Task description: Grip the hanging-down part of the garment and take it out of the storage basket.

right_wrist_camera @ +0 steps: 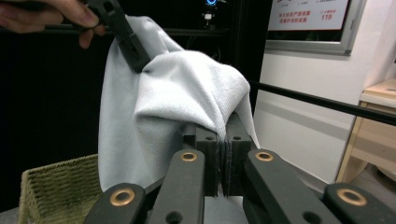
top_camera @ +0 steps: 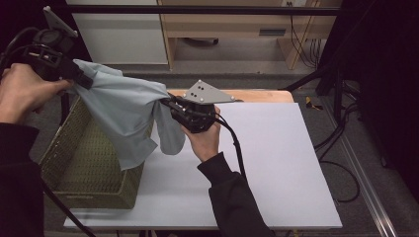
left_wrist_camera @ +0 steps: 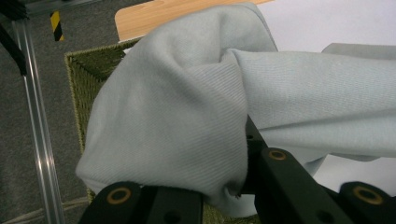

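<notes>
A pale grey-blue cloth [top_camera: 126,111] hangs stretched in the air between the two grippers, above the left edge of the white tabletop [top_camera: 276,163]. The left gripper [top_camera: 81,79], held high at the far left beyond the table's left edge, is clenched on one end of the cloth; in the left gripper view the fabric [left_wrist_camera: 187,116] bunches over the black jaws and is pinched between them. The right gripper [top_camera: 165,102], held over the far part of the tabletop near its left side, is clamped on the other end; in the right gripper view its jaws stand pressed together with a fold of the cloth [right_wrist_camera: 187,93] caught in the slit, and the left gripper [right_wrist_camera: 140,60] shows farther off at the top left, biting the cloth's upper corner.

The cloth sags between the two grips and its loose lower part drapes down over the woven olive-green basket [top_camera: 79,163], which stands at the near left corner of the tabletop, partly overhanging the left edge. One hanging fold drops just beside the right hand [top_camera: 205,138], near the basket's right wall
</notes>
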Action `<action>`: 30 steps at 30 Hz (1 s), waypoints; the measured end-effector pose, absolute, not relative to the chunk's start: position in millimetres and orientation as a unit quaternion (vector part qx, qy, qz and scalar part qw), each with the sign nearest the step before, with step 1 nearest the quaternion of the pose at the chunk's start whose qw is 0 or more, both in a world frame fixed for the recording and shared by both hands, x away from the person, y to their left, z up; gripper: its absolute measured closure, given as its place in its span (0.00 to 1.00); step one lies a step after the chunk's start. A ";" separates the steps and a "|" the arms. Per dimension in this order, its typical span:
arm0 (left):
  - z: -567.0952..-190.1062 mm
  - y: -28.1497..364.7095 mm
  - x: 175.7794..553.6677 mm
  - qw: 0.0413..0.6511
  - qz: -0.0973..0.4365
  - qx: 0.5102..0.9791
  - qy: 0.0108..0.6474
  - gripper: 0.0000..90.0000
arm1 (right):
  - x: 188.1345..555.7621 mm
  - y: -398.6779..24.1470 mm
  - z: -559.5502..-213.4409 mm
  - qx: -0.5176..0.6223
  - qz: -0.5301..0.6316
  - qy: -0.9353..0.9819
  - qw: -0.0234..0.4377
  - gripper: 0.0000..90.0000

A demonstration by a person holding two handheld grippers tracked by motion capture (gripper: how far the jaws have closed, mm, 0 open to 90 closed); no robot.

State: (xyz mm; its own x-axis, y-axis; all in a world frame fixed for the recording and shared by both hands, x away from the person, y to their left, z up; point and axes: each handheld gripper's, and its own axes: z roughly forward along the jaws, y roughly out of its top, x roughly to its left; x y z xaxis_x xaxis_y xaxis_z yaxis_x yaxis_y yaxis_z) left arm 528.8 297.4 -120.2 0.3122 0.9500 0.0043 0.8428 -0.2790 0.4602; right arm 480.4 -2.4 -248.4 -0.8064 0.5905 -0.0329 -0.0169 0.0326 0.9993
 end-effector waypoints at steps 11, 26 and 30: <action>-118.4 301.5 525.5 0.196 0.143 0.783 0.573 0.92 | 490.5 -11.3 -277.7 0.235 0.641 0.702 0.200 0.84; -122.4 277.1 529.0 0.181 0.139 0.802 0.552 0.92 | 488.6 -27.3 -295.8 0.241 0.647 0.697 0.196 0.57; -122.4 276.8 527.9 0.182 0.140 0.802 0.551 0.92 | 482.8 -35.9 -294.8 0.244 0.654 0.686 0.204 0.46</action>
